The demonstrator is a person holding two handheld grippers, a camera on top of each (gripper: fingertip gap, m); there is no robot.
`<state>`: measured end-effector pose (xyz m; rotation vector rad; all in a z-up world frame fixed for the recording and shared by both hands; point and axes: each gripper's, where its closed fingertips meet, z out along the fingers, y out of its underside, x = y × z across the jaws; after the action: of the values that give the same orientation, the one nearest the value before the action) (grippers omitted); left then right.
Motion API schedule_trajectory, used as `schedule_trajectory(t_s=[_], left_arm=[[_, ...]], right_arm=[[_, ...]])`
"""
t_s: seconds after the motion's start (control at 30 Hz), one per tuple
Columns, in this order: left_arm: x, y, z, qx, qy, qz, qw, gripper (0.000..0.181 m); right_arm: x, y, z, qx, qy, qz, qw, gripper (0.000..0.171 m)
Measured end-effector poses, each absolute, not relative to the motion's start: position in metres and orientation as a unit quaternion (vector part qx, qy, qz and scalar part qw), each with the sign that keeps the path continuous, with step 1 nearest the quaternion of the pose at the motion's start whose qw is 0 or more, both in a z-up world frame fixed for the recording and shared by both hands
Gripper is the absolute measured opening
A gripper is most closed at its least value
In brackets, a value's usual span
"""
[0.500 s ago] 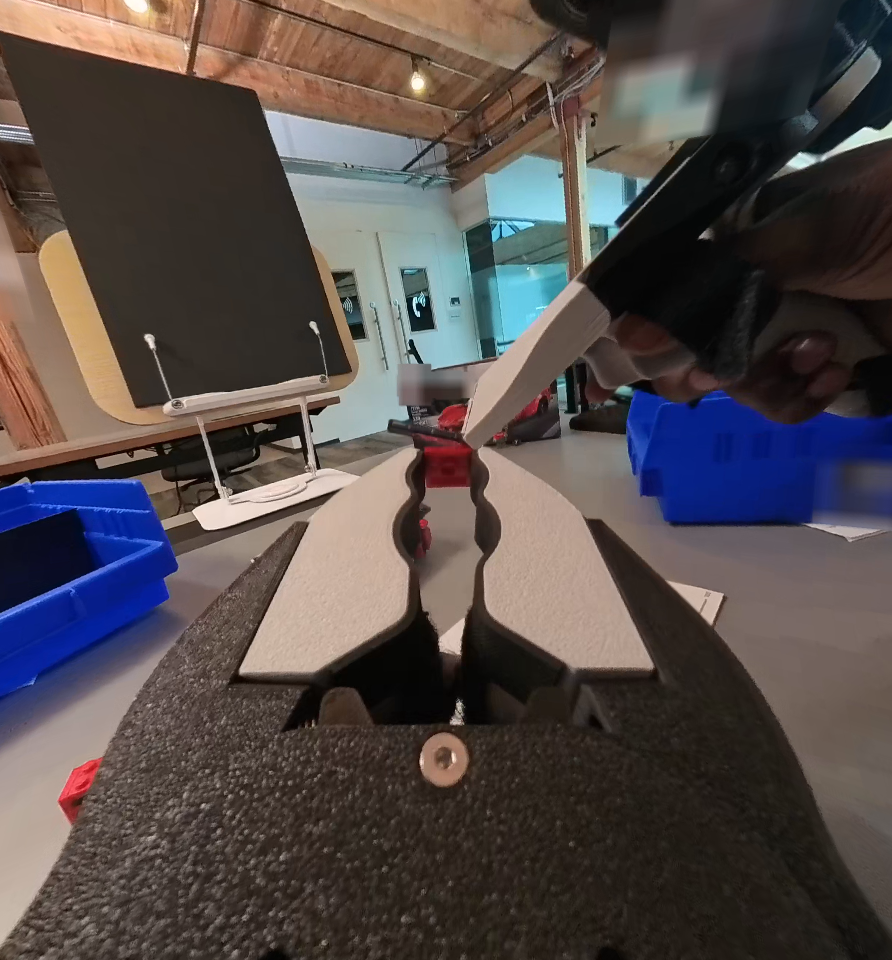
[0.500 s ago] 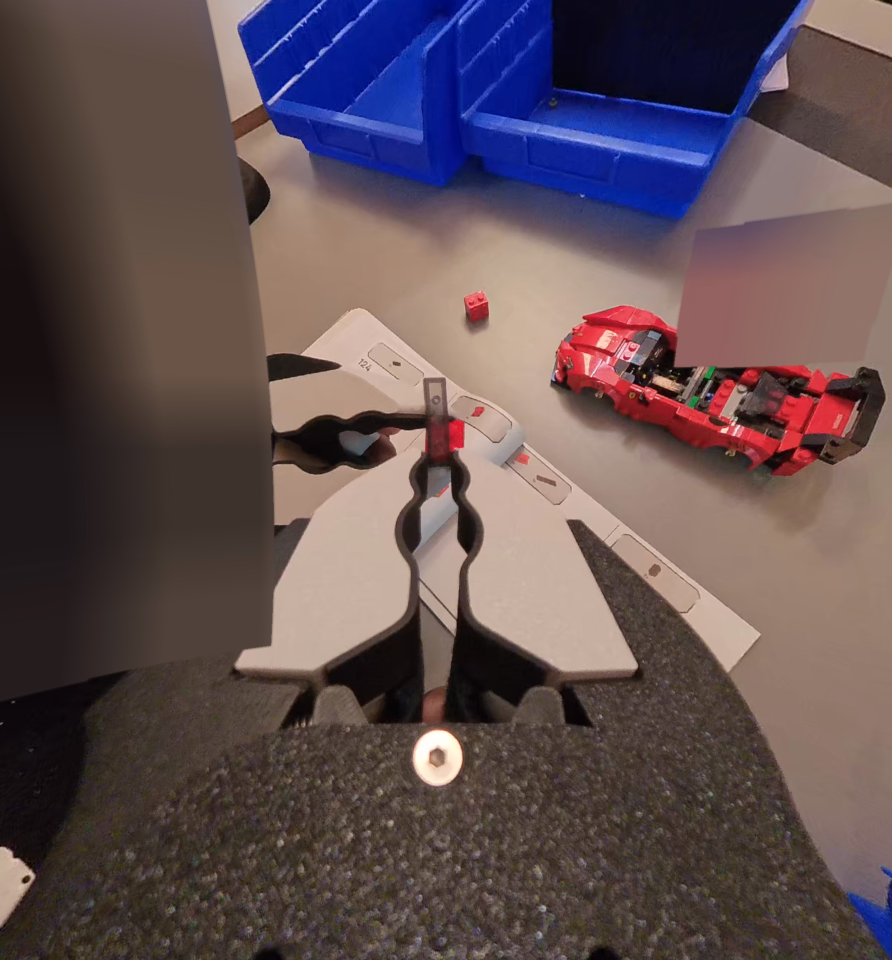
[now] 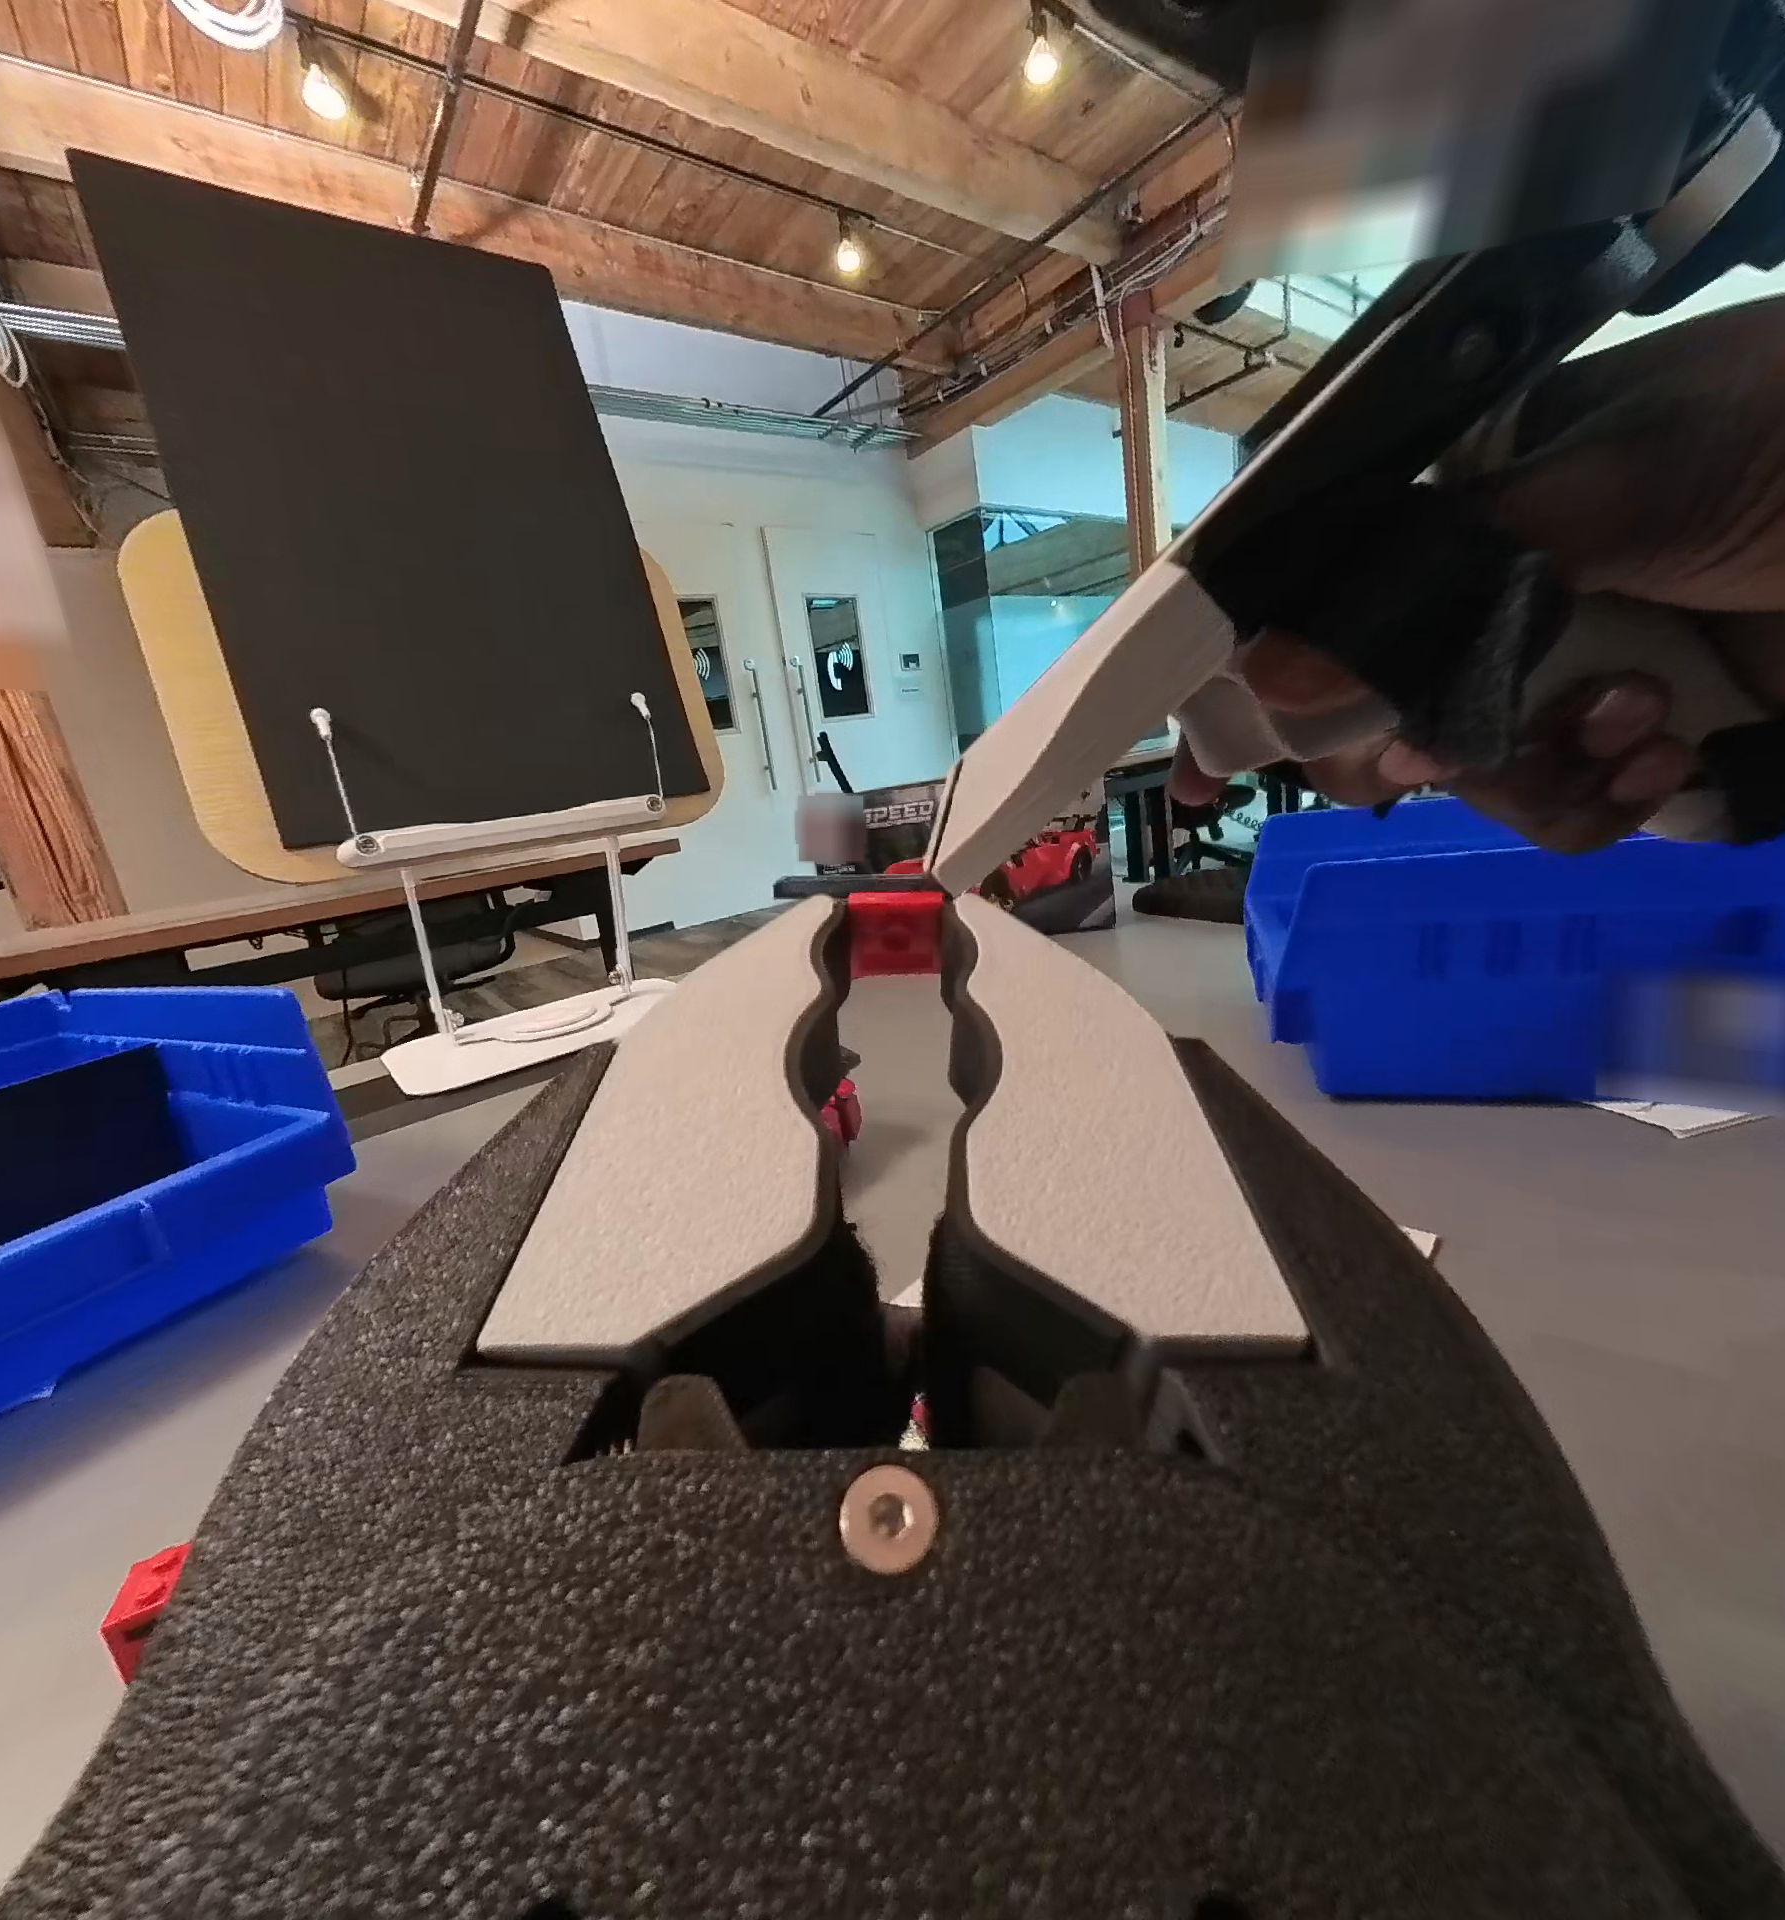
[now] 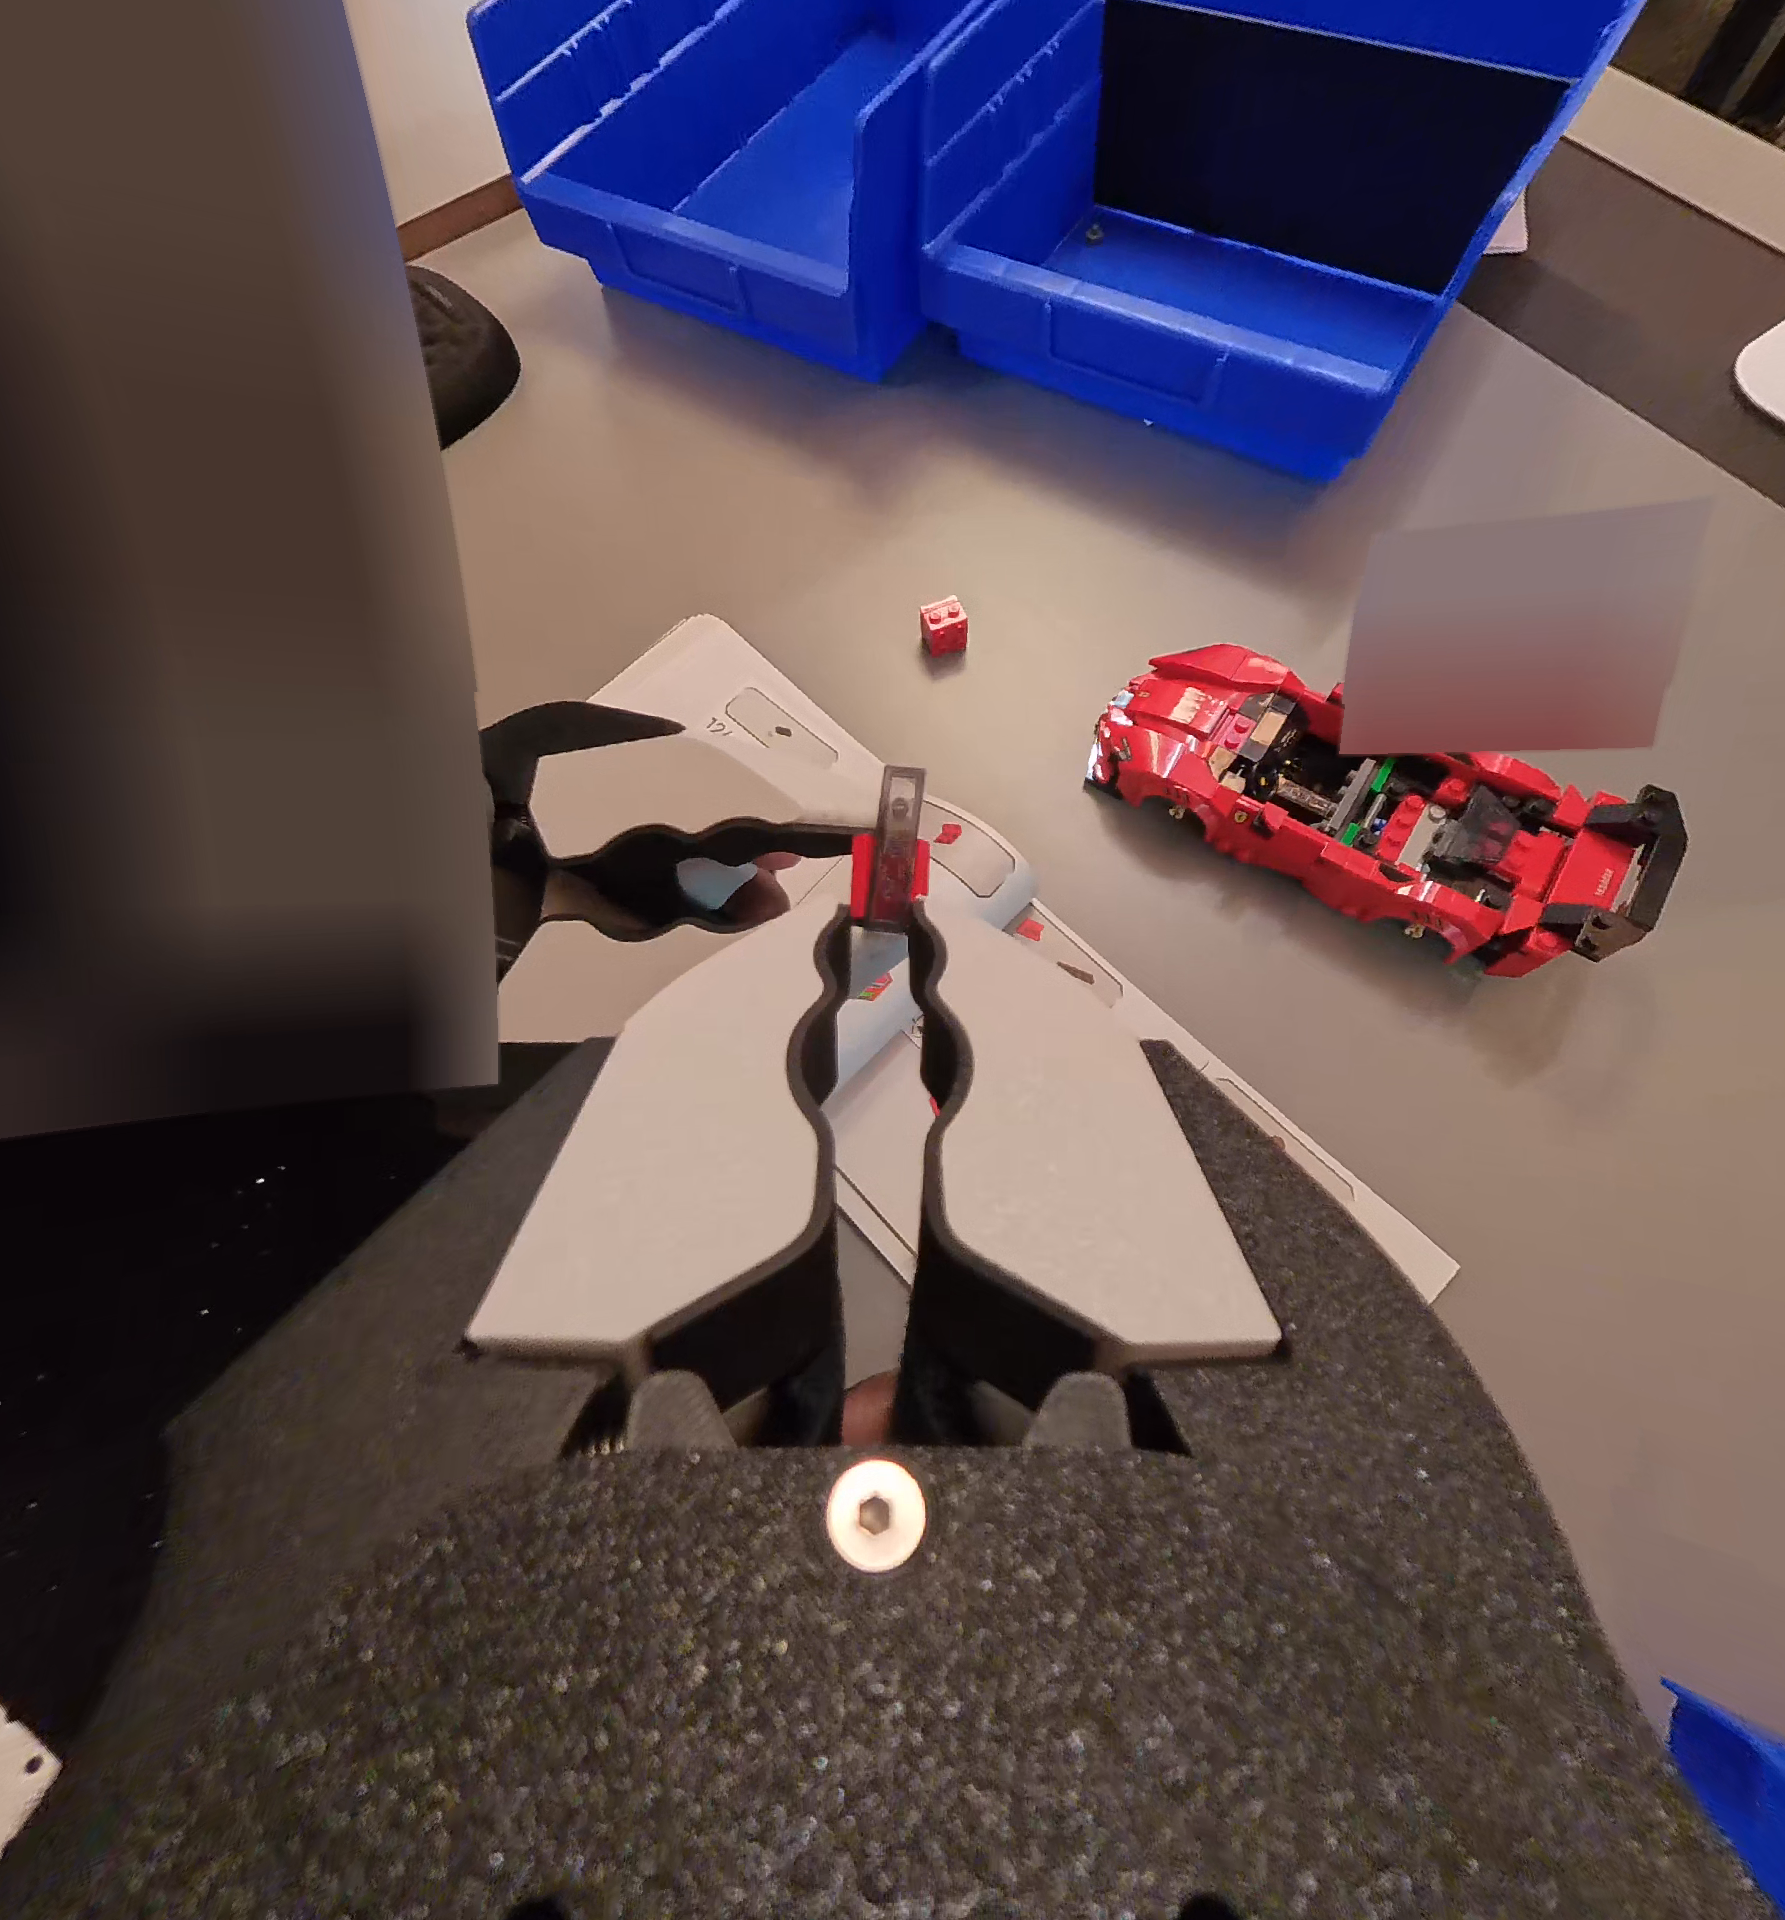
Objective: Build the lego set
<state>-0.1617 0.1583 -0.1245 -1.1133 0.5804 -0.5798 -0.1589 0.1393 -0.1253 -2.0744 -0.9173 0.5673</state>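
Both grippers grasping: left gripper [image 3: 893, 933] fingers pinch red brick [image 3: 894, 935]; right gripper [image 4: 880, 914] fingers clamp smoky plate [image 4: 896, 831].

Loose brick [image 4: 942, 627] between bins [image 4: 981, 197] and booklet [image 4: 1096, 1039], car [image 4: 1387, 810] right

blue bins [image 4: 971, 208] side by side at bench [image 4: 1490, 1195] far edge | black board [image 3: 368, 499] on white stand [image 3: 514, 831], tilted back | ceiling bulbs [image 3: 1039, 57] lit | wood beams overhead
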Motion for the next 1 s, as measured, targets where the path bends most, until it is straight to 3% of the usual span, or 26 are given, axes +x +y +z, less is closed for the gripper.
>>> schedule_trajectory(t_s=[0.17, 0.33, 0.53, 0.67, 1.0], left_arm=[[-0.164, 0.156, -0.121, -0.502, 0.264, -0.278, 0.776, 0.016], [-0.166, 0.151, -0.116, -0.486, 0.262, -0.309, 0.774, 0.016], [-0.163, 0.141, -0.11, -0.455, 0.275, -0.324, 0.782, 0.016], [-0.163, 0.14, -0.11, -0.451, 0.282, -0.322, 0.783, 0.016], [-0.166, 0.148, -0.116, -0.474, 0.282, -0.276, 0.788, 0.016]], right_arm=[[-0.16, 0.133, -0.118, -0.809, -0.36, 0.268, 0.379, 0.019], [-0.148, 0.134, -0.099, -0.776, -0.301, 0.438, 0.339, 0.02], [-0.157, 0.131, -0.104, -0.715, -0.189, 0.644, 0.196, 0.026], [-0.162, 0.129, -0.113, -0.711, -0.189, 0.657, 0.164, 0.027], [-0.163, 0.128, -0.12, -0.726, -0.207, 0.624, 0.201, 0.019]])
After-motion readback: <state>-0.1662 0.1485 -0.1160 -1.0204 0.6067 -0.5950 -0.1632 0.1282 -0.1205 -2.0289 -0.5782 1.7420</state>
